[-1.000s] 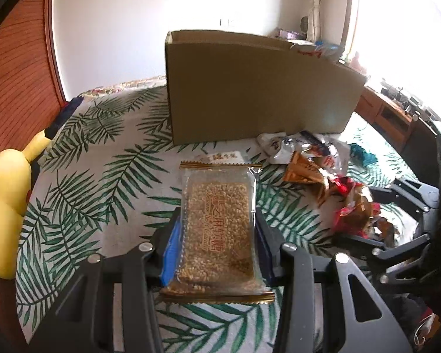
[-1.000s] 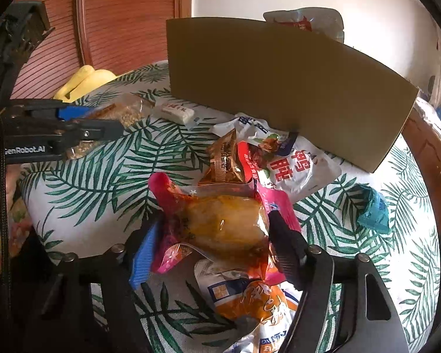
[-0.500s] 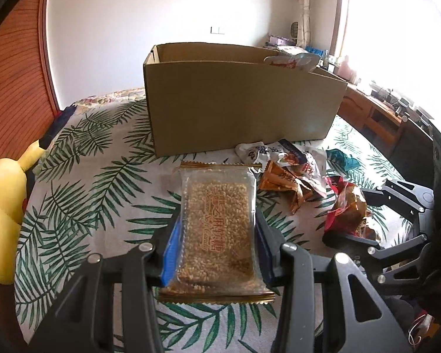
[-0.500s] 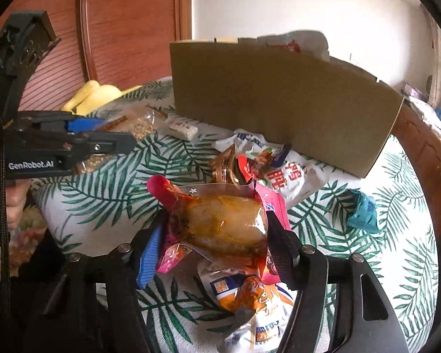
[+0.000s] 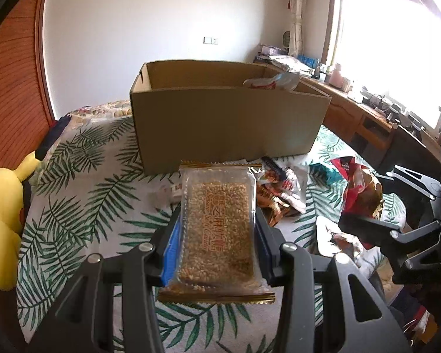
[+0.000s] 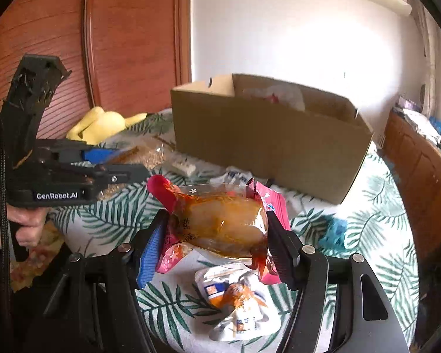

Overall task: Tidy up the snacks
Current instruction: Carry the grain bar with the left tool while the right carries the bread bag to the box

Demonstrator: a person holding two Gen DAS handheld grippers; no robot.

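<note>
My left gripper [image 5: 217,229] is shut on a clear packet of golden grain bar [image 5: 219,226], held lengthways above the leaf-print tablecloth. The right gripper [image 6: 217,232] is shut on a pink-edged clear pouch of orange-sauced food [image 6: 220,223], lifted off the table. An open cardboard box [image 5: 226,126] stands behind both, with a white and red bag [image 5: 273,82] showing inside at its right end. In the right wrist view the box [image 6: 264,141] is ahead and the left gripper [image 6: 123,164] sits at the left, in a person's hand [image 6: 20,223].
Loose snack packets [image 5: 279,188] lie in front of the box, and a white and orange packet [image 6: 235,303] lies under the right gripper. A teal wrapper [image 6: 335,232] lies to the right. A yellow plush toy [image 5: 1,217] sits at the table's left edge. A wooden desk [image 5: 367,126] stands at the right.
Both grippers have risen with their packets, so the box's open top and inside are now in sight. The pouch is off the packets beneath it.
</note>
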